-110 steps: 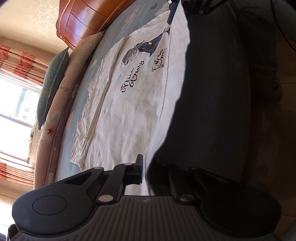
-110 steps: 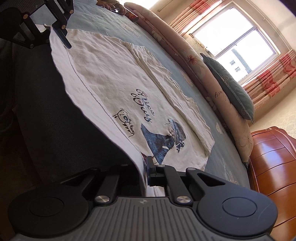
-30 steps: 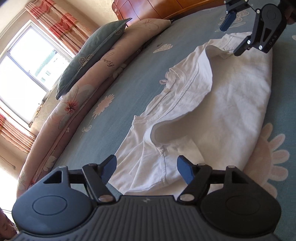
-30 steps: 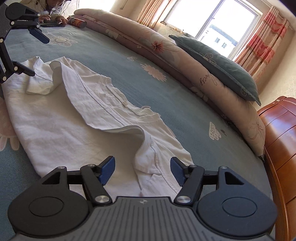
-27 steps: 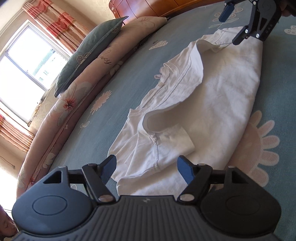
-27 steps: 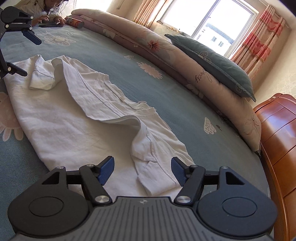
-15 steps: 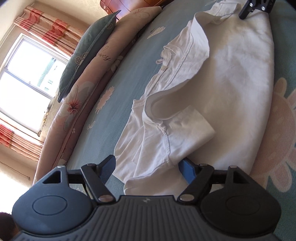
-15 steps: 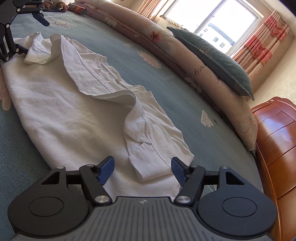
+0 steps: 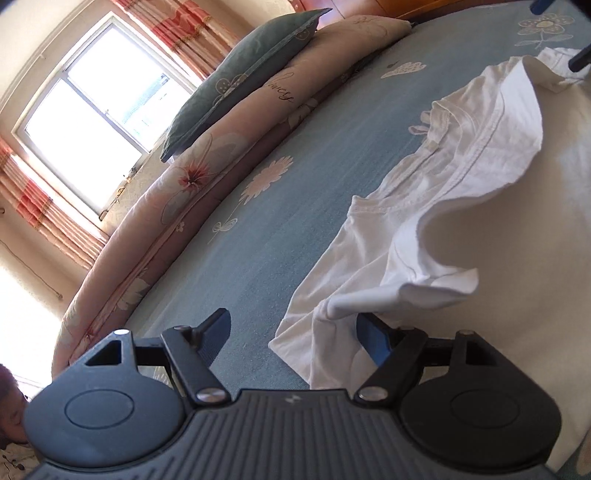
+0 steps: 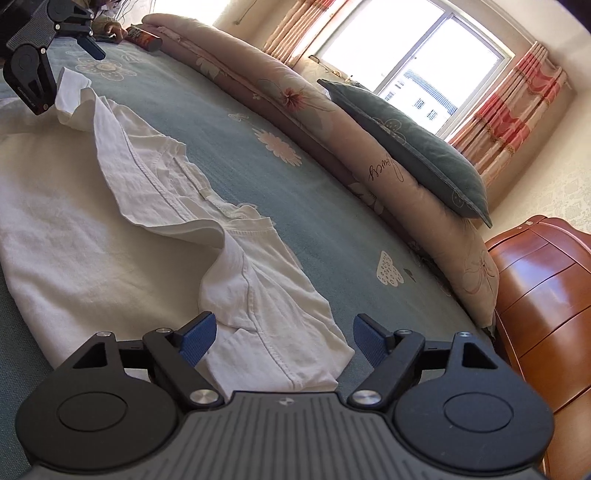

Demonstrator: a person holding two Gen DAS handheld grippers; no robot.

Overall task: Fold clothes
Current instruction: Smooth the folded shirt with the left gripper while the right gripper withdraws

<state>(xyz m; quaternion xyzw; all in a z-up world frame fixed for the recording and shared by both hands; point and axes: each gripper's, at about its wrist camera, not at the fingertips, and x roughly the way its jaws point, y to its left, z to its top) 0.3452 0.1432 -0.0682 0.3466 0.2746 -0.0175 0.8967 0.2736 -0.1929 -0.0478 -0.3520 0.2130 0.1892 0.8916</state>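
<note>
A white T-shirt [image 9: 498,229] lies back-up on the blue flowered bedsheet [image 9: 277,229], its upper part folded over in a loose ridge. My left gripper [image 9: 295,332] is open at one end, with the sleeve's edge between its fingers near the right pad. The right gripper [image 10: 283,338] hovers at the other end, and its jaws are opening around the other sleeve [image 10: 280,332] without pressing it. Each gripper shows in the other's view: the left gripper [image 10: 70,70] at the far sleeve, the right gripper [image 9: 557,33] at the frame's top right edge.
A long pink floral bolster [image 10: 388,162] runs along the bed's far side with a grey-green pillow [image 10: 406,147] on it. A wooden headboard [image 10: 546,295] stands at the right. A person [image 9: 9,406] sits at the bed's far end beside a can [image 10: 144,37].
Both grippers, earlier shut on the lifted shirt, now stand open over it laid on the bed. The left one has shifted sideways off the cloth; the right one's jaws have widened.
</note>
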